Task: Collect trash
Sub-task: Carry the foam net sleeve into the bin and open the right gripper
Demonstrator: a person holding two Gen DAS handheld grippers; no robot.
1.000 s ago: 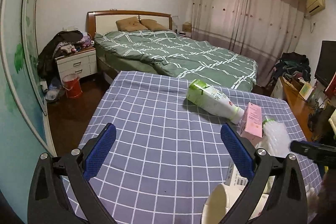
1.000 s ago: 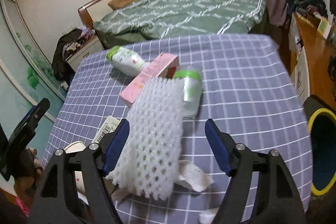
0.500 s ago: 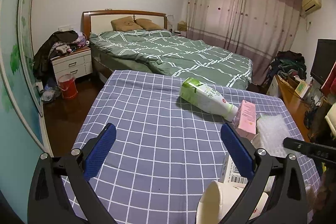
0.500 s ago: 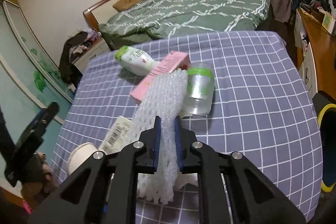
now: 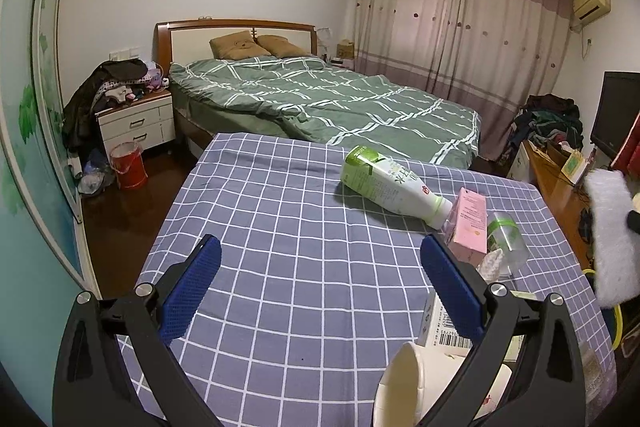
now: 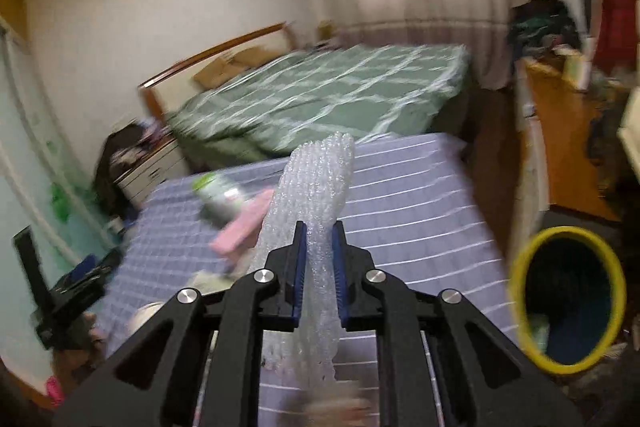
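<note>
On the table (image 5: 280, 267) a bottle (image 5: 390, 183) is laid, with a carton (image 5: 468, 225) touching its right end and a cup (image 5: 506, 241) just right of that. The bed (image 5: 340, 107) is set behind the table; a bin (image 6: 568, 301) is placed to its right.

Dim indoor light; left view sharp, right view motion-blurred; fisheye edges.

Your right gripper (image 6: 319, 247) is clamped on the white foam net (image 6: 316, 187), the blue pads pressing its sides, and it is raised clear of the checked table (image 6: 420, 203), pointing down at a slant. Your left gripper (image 5: 320, 287) hovers over the same table with its jaws spread wide and nothing between them, likewise angled downward.
</note>
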